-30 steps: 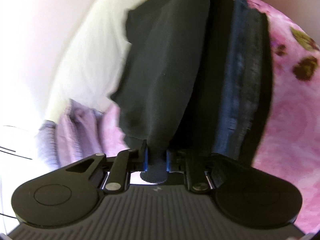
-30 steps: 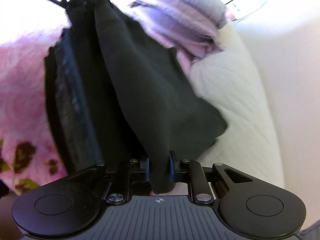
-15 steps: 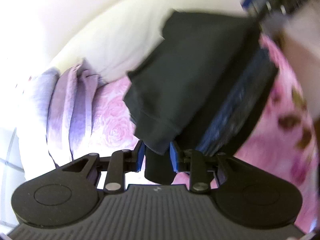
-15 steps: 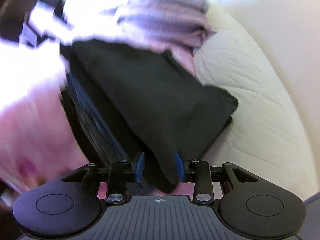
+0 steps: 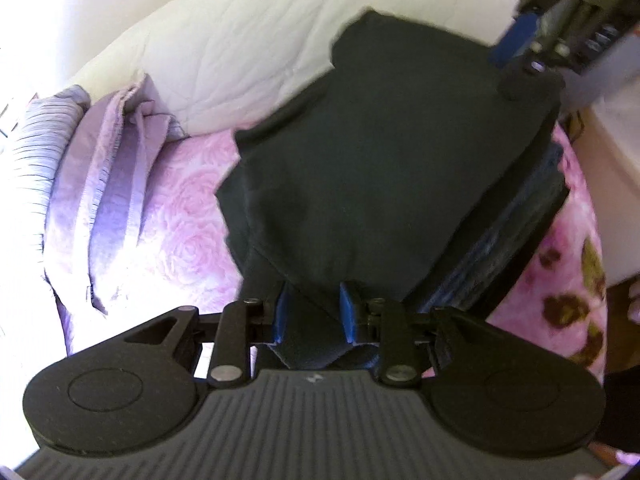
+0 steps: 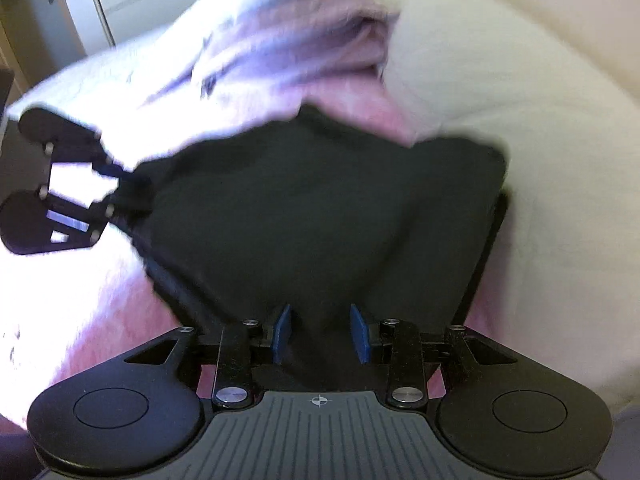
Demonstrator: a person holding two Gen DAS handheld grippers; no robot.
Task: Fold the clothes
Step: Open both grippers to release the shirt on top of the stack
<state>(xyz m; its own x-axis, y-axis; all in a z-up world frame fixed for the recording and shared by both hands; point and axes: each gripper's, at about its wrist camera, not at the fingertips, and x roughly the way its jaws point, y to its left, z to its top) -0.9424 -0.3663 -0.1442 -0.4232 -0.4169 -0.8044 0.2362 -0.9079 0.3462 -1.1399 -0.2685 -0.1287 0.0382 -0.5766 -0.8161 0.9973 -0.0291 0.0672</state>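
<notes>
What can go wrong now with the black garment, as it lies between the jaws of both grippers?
1. The left gripper and right gripper have just opened their jaws, but the black garment lies between them; pulling away may drag the fold open.
2. The fold lies askew over the blue layer, so the edges may not line up.

Blown-out daylight glare at left, motion blur, fisheye-bent edges.

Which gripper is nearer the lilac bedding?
Left. The left gripper sits beside the lilac bedding; the right gripper is across the black garment. Both jaws just opened, garment between them.
</notes>
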